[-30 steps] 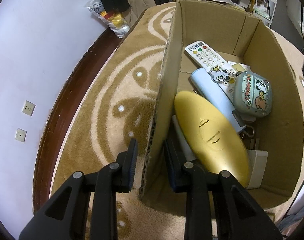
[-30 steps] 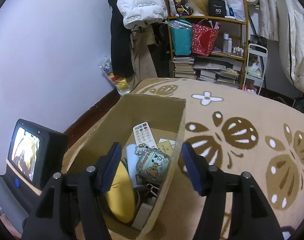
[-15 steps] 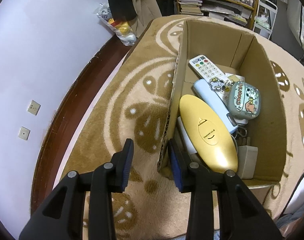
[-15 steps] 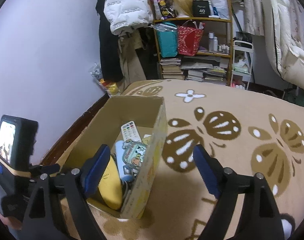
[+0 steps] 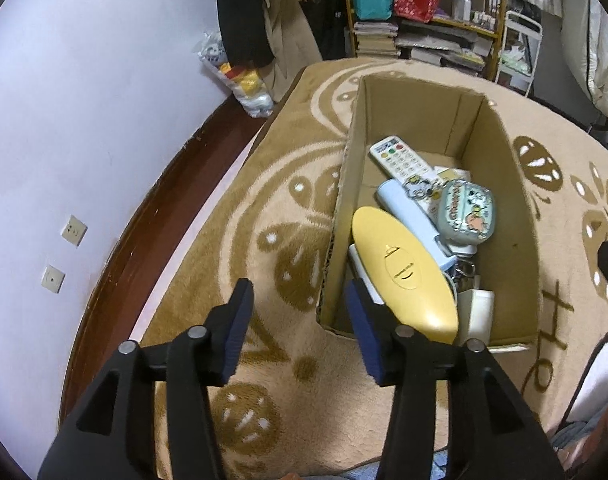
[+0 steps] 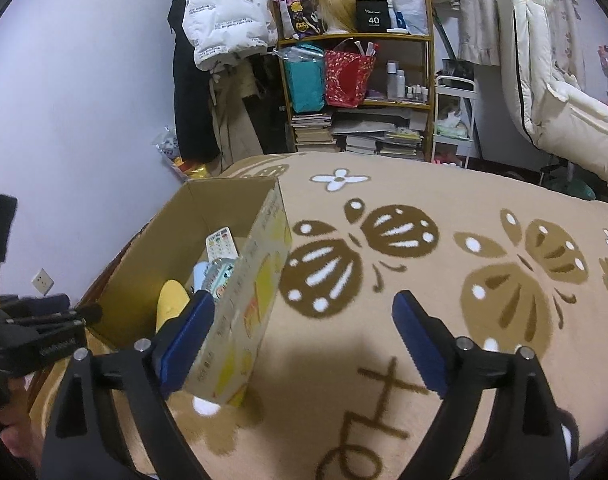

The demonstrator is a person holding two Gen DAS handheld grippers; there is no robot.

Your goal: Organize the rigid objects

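An open cardboard box (image 5: 512, 184) stands on the beige patterned rug; it also shows in the right wrist view (image 6: 260, 280). Inside lie a yellow oval case (image 5: 400, 272), a white remote (image 5: 400, 160), a pale blue tube (image 5: 408, 212), a green cartoon pouch (image 5: 466, 216) and a white block (image 5: 480, 312). My left gripper (image 5: 300, 328) is open and empty, above the rug just short of the box's near left corner. My right gripper (image 6: 304, 340) is open and empty, above the rug to the right of the box.
A purple wall with a dark baseboard (image 5: 144, 220) runs along the left. A cluttered shelf (image 6: 356, 80) with books, bags and hanging coats stands behind the rug. A white padded chair (image 6: 552, 92) is at the far right.
Both grippers have pulled back and up from the box. My left gripper has let go of the box's left wall and opened wider. The right gripper has shifted right.
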